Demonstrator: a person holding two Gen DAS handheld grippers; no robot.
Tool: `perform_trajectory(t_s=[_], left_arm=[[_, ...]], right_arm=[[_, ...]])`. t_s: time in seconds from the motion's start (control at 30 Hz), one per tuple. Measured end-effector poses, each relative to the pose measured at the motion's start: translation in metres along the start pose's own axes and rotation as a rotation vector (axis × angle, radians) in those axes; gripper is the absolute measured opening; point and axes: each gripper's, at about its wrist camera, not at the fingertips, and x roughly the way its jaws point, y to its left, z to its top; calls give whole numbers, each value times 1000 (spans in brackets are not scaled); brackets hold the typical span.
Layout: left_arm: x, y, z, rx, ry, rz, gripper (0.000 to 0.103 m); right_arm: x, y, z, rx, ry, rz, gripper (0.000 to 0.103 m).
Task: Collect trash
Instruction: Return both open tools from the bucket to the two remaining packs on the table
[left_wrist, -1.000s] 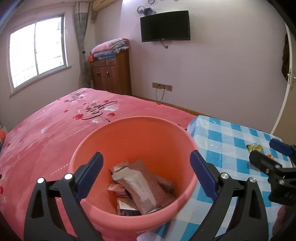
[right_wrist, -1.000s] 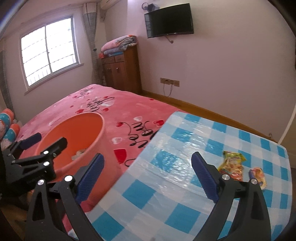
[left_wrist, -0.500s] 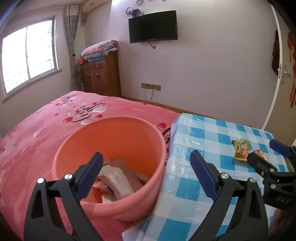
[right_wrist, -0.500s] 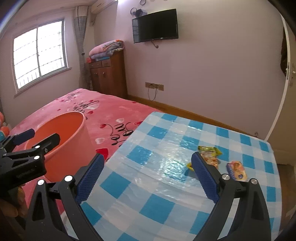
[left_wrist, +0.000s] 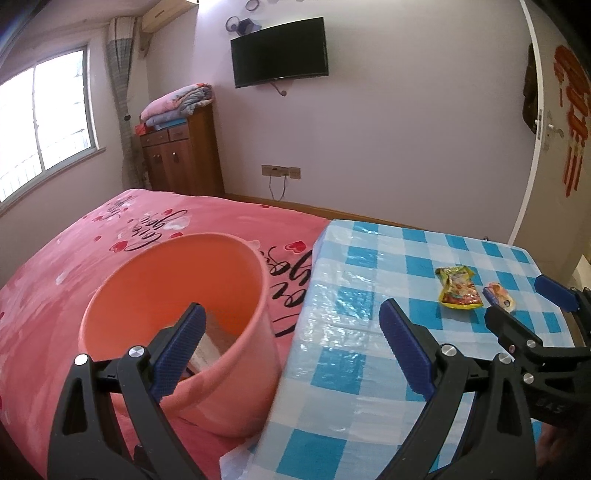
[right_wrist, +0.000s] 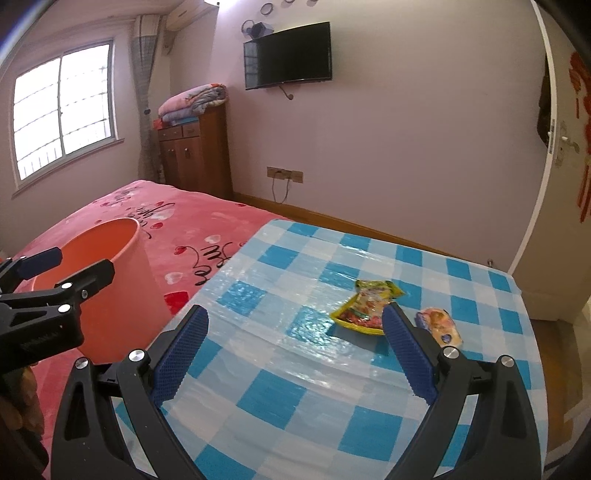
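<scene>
Right wrist view, checked tablecloth (right_wrist: 295, 391), two wrappers, pink bed (right_wrist: 192, 214)

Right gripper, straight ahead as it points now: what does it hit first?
Probably the checked tablecloth, bare between the open right gripper's fingers. The yellow wrapper lies just beyond, near the right finger. Depth is unclear.

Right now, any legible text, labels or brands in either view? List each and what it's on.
Nothing reads cleanly.
Bedspread: black cursive script, upside down, not legible.
Yellow wrapper, orange wrapper: print too small.
Right gripper: embossed letters on its body, blurred.
Red door decoration: cut off, unreadable.
</scene>
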Motion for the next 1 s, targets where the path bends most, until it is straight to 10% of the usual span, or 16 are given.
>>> perform_trajectory(t_s=[1.0], left_arm=[[27,-110,1,125,52,-132,95]], right_arm=[[13,-116,-45,170,61,-91,94]])
